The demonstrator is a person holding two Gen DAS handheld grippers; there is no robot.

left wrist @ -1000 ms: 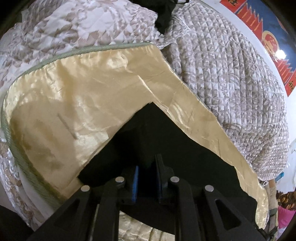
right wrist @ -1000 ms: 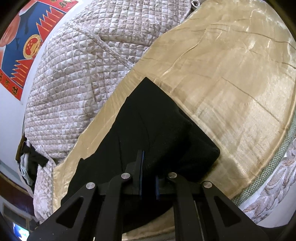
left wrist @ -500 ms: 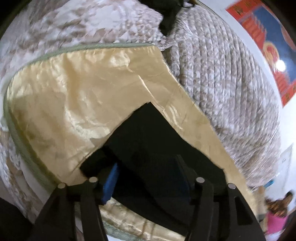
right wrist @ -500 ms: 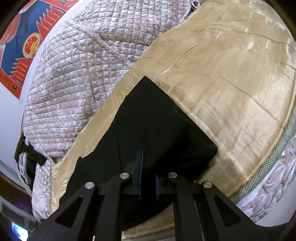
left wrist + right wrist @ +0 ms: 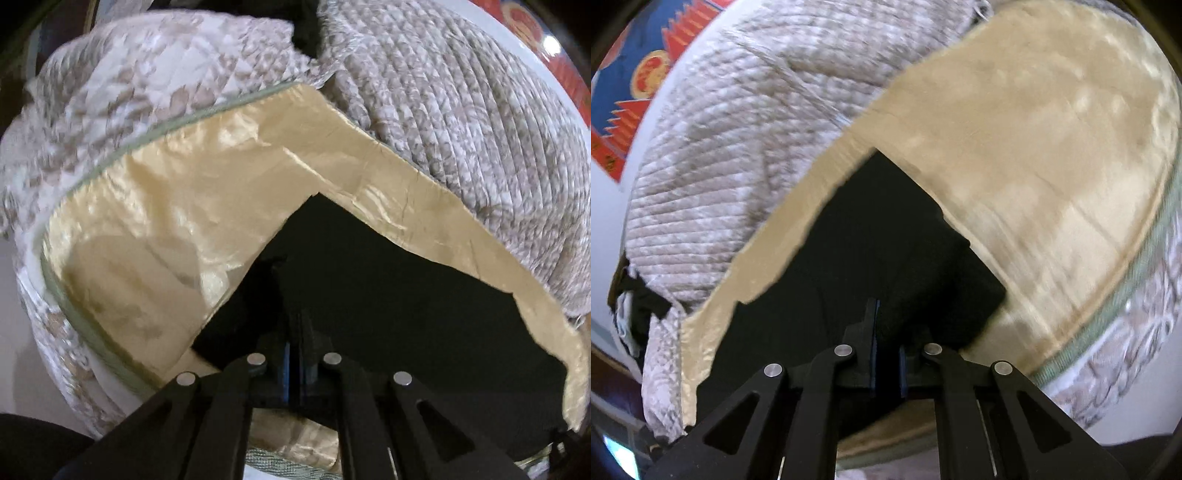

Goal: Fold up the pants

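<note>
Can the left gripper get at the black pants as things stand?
Probably yes: the left gripper looks shut on the edge of the black pants, which lie on the gold satin cover. Nothing stands between them, though dark cloth hides the contact itself.

The right gripper (image 5: 886,347) sits at the bottom centre of the frame, its two black fingers drawn close together and pinching the near edge of the black pants (image 5: 886,258). The pants lie folded into a dark wedge on a shiny gold cloth (image 5: 1052,166) that fills the right and centre. A quilted grey-white blanket (image 5: 738,147) is heaped across the upper left, with a red and blue poster (image 5: 631,96) on the wall behind it.
</note>
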